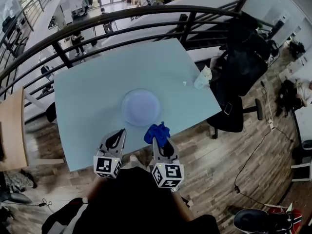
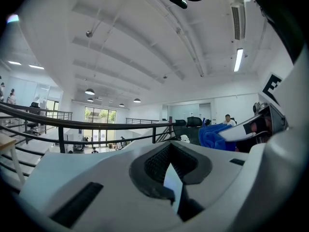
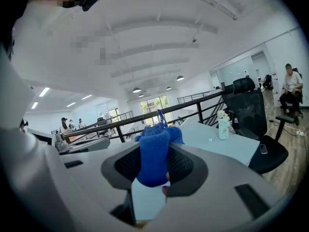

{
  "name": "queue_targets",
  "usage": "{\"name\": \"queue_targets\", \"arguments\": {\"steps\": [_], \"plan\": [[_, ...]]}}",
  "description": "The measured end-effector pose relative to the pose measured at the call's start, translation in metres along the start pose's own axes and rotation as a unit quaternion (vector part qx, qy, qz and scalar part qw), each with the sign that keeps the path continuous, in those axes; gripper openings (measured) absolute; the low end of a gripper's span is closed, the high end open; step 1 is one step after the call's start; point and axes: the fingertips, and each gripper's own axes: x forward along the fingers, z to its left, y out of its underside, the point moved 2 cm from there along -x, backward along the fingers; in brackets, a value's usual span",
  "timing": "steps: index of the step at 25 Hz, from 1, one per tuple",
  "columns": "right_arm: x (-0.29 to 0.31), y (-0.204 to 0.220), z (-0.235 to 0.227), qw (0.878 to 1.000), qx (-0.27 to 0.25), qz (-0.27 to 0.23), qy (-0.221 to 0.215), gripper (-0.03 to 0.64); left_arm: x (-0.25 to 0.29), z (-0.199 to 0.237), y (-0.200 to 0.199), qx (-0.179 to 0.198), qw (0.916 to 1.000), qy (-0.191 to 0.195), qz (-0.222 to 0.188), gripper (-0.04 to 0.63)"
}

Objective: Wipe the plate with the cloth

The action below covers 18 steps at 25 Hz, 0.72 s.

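Nearest, the left gripper (image 1: 118, 134) is idling, its jaws pressed together on nothing. Beside it, the right gripper (image 1: 159, 139) is pinching the blue cloth (image 1: 157, 130). Beyond, the plate (image 1: 140, 107) is lying mid-table (image 1: 87, 96), untouched. Judgement: cloth secured, wiping not yet starting.

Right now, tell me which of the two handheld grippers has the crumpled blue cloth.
The right gripper: its jaws are shut on the crumpled blue cloth. The left gripper has its jaws together with nothing between them.
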Motion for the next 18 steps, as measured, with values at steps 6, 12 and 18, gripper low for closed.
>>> {"name": "queue_targets", "arguments": {"steps": [6,12,18], "plan": [[0.024,-0.001,0.002,0.999,-0.012,0.018,-0.03,0.12,-0.001,0.016,0.004,-0.004,0.9992,-0.039,0.003,0.0],[0.057,-0.004,0.007,0.996,-0.026,0.038,-0.072,0.12,-0.002,0.038,0.007,-0.007,0.9958,-0.091,0.011,0.002],[0.094,-0.016,0.004,0.991,-0.042,0.055,-0.119,0.12,0.012,0.048,0.006,-0.008,0.9906,-0.135,0.02,0.0]]}}
